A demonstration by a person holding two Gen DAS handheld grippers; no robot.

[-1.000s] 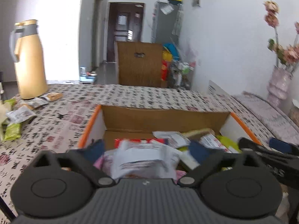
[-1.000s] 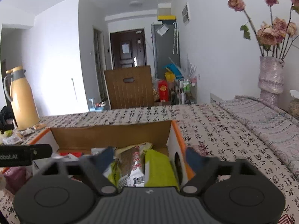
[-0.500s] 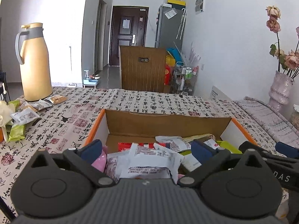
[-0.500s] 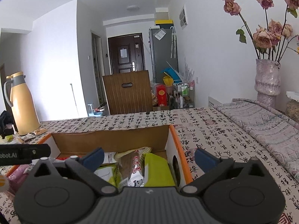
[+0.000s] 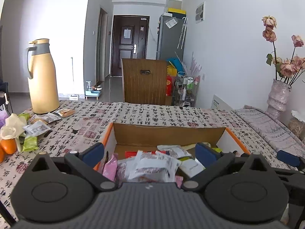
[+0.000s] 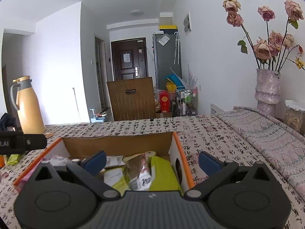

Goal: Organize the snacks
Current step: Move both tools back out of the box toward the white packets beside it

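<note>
While snack packets [image 5: 152, 164] lie heaped in the open cardboard box [image 5: 167, 133] with orange edges, which sits on the table [image 5: 152, 112] near its front edge, both grippers hang just above the box with nothing between their fingers. The left gripper [image 5: 149, 152] has its blue pads spread wide over the white and pink packets; the right gripper [image 6: 151, 159] is likewise spread over green packets [image 6: 162, 173] at the box's right end. More loose packets [image 5: 36, 127] and an orange [image 5: 8, 146] lie toward the table's left edge, near a yellow thermos jug [image 5: 42, 76]. A vase of dried roses [image 6: 267, 87] stands at the right edge.
</note>
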